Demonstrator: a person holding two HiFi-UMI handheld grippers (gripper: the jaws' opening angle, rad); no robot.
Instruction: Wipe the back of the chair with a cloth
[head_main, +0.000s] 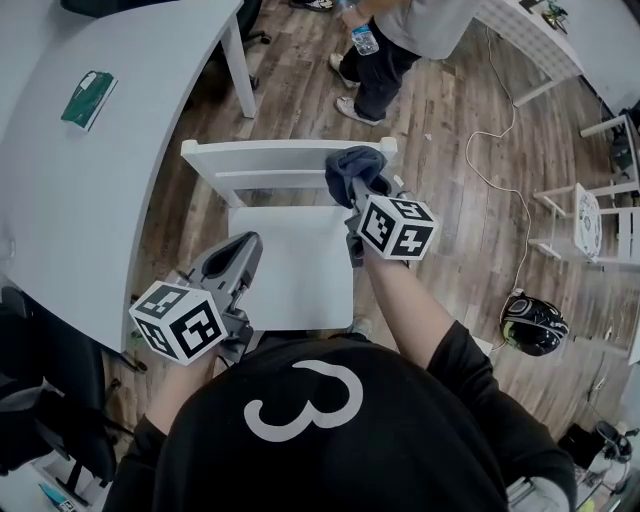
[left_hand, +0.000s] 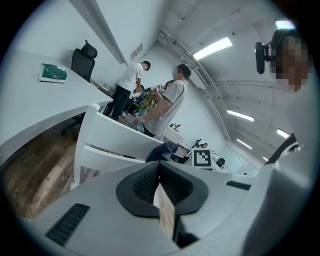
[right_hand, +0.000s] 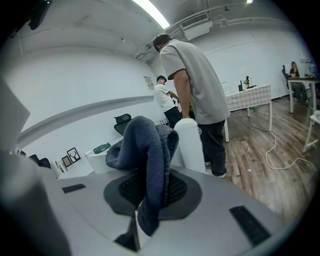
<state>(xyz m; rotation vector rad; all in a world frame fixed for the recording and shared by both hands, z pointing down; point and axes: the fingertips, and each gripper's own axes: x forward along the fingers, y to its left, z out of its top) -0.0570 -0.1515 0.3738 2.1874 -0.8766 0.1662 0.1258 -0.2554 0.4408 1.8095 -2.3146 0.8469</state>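
A white wooden chair (head_main: 290, 265) stands in front of me, its backrest (head_main: 270, 158) toward the far side. My right gripper (head_main: 352, 190) is shut on a dark blue cloth (head_main: 352, 167), which rests against the right end of the backrest's top rail. In the right gripper view the cloth (right_hand: 147, 150) hangs bunched between the shut jaws beside the white chair post (right_hand: 192, 145). My left gripper (head_main: 240, 255) hovers over the seat's left edge, shut and holding nothing. The left gripper view shows the backrest (left_hand: 112, 142) ahead, with the cloth (left_hand: 161, 151) at its far end.
A curved white table (head_main: 90, 150) with a green book (head_main: 88, 97) lies to the left. A person (head_main: 395, 45) holding a bottle stands just beyond the chair. A cable (head_main: 500, 190) and a black helmet (head_main: 533, 323) lie on the wood floor at right.
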